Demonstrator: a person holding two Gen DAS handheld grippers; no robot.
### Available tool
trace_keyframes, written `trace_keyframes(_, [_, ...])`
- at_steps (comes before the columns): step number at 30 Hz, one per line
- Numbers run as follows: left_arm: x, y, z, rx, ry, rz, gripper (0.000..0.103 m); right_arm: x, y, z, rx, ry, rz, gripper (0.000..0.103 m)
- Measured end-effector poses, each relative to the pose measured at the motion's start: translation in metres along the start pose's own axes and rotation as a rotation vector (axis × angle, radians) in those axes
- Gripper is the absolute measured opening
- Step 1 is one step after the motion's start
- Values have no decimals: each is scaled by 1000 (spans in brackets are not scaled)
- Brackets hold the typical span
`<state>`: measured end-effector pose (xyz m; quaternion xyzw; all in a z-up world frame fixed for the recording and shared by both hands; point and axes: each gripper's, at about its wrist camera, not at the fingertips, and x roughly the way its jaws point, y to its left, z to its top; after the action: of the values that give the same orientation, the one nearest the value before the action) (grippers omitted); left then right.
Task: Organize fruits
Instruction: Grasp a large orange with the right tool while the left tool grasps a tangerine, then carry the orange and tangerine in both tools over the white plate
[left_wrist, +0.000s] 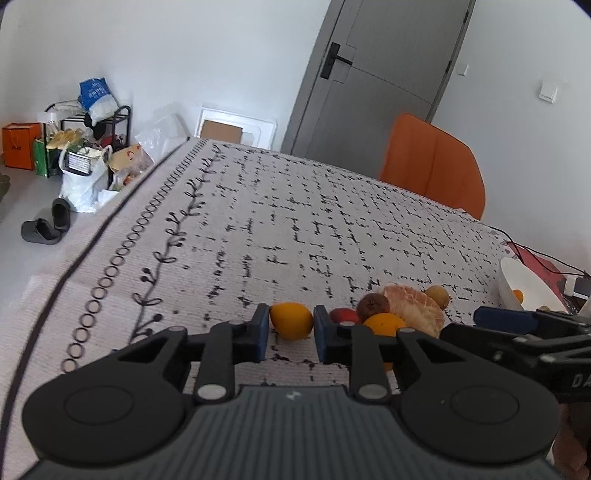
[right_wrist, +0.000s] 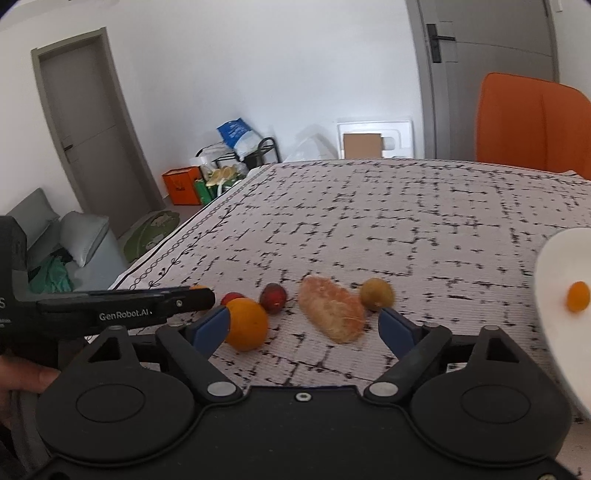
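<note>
The left tool (left_wrist: 290, 334) has its blue pads pressed against either side of a small orange fruit (left_wrist: 291, 319), which sits on the patterned cloth of the desk (left_wrist: 280, 229). In the right wrist view its black side reads "GenRobot.AI". Just right of this tool lie a red fruit (left_wrist: 342, 315), a dark brown fruit (left_wrist: 373, 305), a larger orange (right_wrist: 246, 324), a peeled citrus half (right_wrist: 331, 307) and a yellowish fruit (right_wrist: 376, 294), close together. The right tool (right_wrist: 303, 326) stands wide, gripping nothing; the larger orange touches its left pad and the peeled citrus lies between its pads, apart from both. Further right, a white bowl (right_wrist: 554, 288) holds one small orange fruit (right_wrist: 578, 296). Beyond the desk stands an orange chair (right_wrist: 532, 125).
</note>
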<state>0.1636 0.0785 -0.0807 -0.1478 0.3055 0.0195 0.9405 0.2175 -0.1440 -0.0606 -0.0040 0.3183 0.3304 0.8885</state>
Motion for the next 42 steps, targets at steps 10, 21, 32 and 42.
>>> trace_keyframes(10, [-16,13,2,-5,-13,43,24,19,17,-2,-12,31,59,82])
trace_keyframes(21, [-20,9,4,-1,-22,42,24,17,19,-6,-2,23,136,33])
trace_keyframes(32, [-1,-37,9,58,-21,-50,24,-29,-29,-7,83,-41,13,33])
trace_keyframes(42, [11,-79,10,111,-12,-122,24,-54,-64,-14,134,-75,-80,33])
